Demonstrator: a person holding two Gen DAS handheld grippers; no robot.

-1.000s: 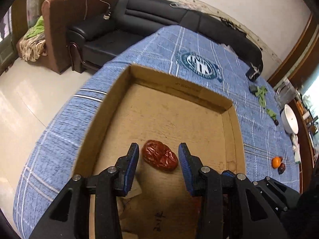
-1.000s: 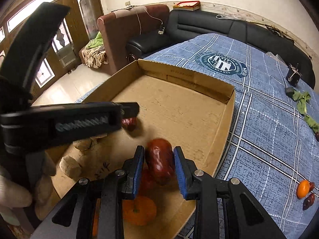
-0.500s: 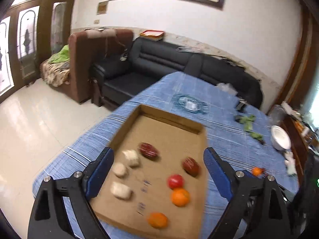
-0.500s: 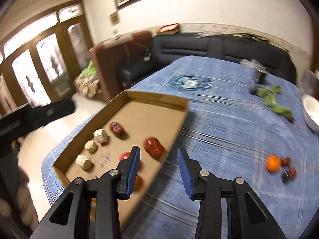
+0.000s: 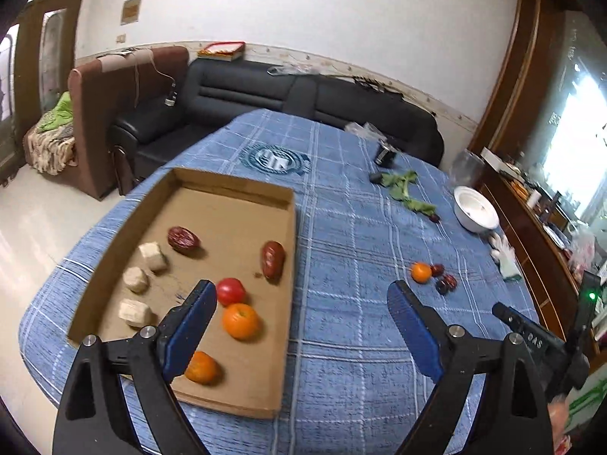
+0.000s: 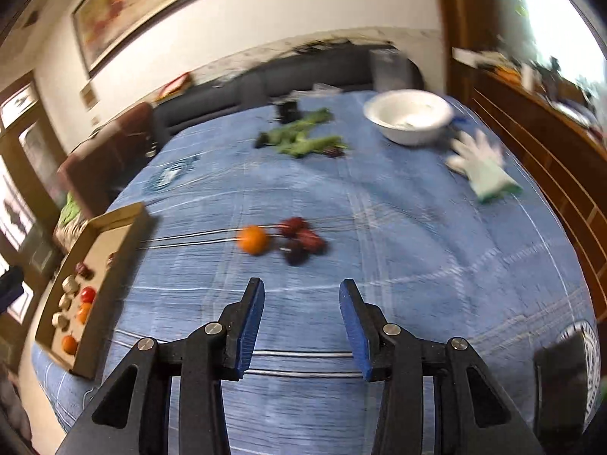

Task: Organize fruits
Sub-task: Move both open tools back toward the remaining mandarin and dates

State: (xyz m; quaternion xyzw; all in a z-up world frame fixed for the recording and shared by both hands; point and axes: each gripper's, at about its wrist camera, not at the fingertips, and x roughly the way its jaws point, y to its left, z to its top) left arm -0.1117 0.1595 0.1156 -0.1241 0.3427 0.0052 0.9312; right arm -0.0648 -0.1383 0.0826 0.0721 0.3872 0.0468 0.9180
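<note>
A cardboard tray (image 5: 288, 265) lies on the blue checked tablecloth. It holds two red dates (image 5: 183, 239), a tomato (image 5: 230, 290), two oranges (image 5: 240, 320) and three pale chunks (image 5: 151, 256). My left gripper (image 5: 299, 322) is wide open and empty, raised above the tray's near right side. A loose orange (image 6: 253, 240) and three dark dates (image 6: 303, 240) lie together on the cloth; they also show in the left wrist view (image 5: 422, 272). My right gripper (image 6: 301, 320) is open and empty, just short of that cluster. The tray shows at its left (image 6: 125, 223).
A white bowl (image 6: 408, 115), a white glove (image 6: 480, 165), green leaves (image 6: 303, 140) and a small dark object (image 6: 286, 110) lie further back on the table. A black sofa (image 5: 265, 91) stands behind it. A wooden cabinet (image 6: 550, 144) runs along the right.
Both grippers opened, leaving their dates in the tray, and pulled back and up. My right gripper swung right, away from the tray, toward the loose orange and dates.
</note>
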